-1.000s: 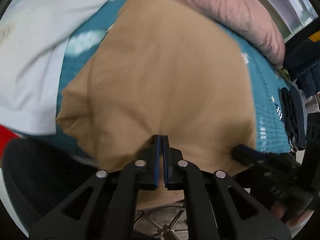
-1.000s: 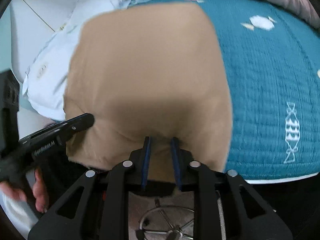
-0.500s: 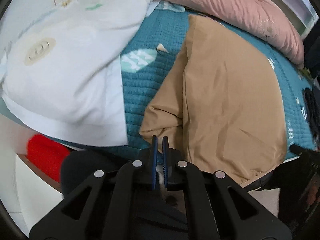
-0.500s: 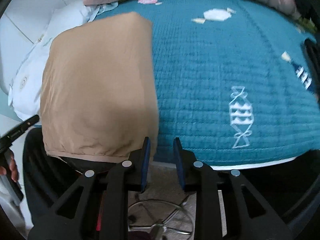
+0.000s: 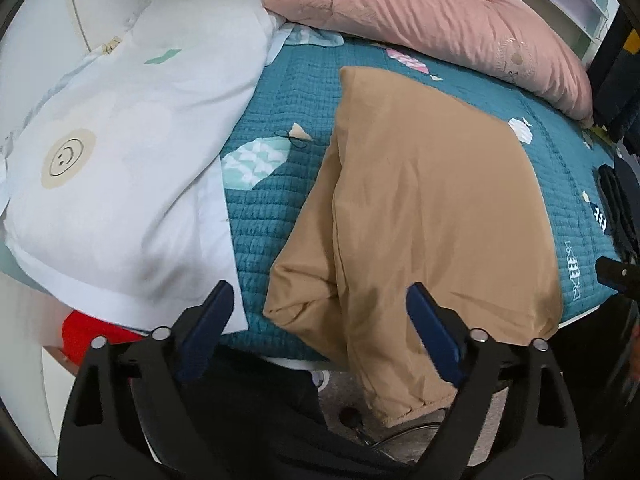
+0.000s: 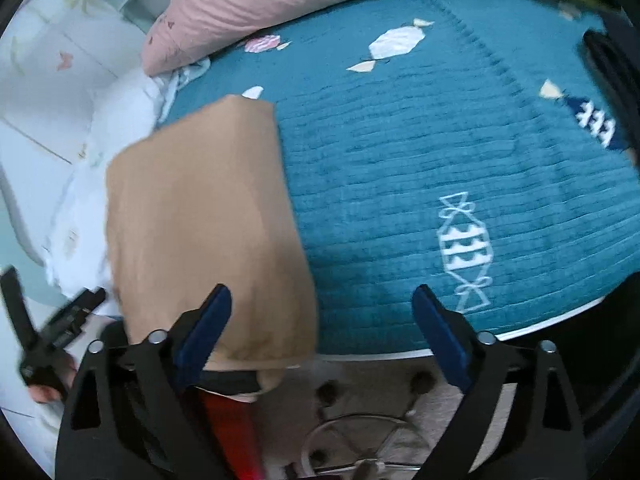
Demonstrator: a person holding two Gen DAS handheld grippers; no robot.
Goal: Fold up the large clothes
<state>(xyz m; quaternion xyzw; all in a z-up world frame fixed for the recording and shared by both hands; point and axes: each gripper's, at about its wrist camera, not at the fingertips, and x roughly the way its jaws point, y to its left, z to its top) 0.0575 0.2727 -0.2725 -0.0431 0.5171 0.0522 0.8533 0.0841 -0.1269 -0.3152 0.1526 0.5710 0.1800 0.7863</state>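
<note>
A tan garment (image 5: pixel 432 216) lies folded on the teal quilted bed (image 5: pixel 272 200), its near edge hanging over the bed's front edge. It also shows in the right wrist view (image 6: pixel 200 224), at the left. My left gripper (image 5: pixel 320 328) is open and empty, held back from the garment's near left corner. My right gripper (image 6: pixel 322 328) is open and empty, near the bed's front edge by the garment's right edge. The left gripper shows in the right wrist view (image 6: pixel 52 328) at far left.
A white pillow (image 5: pixel 120 152) with a smiley face lies left of the garment. A long pink pillow (image 5: pixel 432 20) lies along the back of the bed. A red object (image 5: pixel 88 336) sits below the bed at the left. A chair base (image 6: pixel 360 440) stands on the floor.
Both grippers have opened wide and pulled back from the tan garment. The garment now lies let go on the bed. Both views have swung to show more of the bed.
</note>
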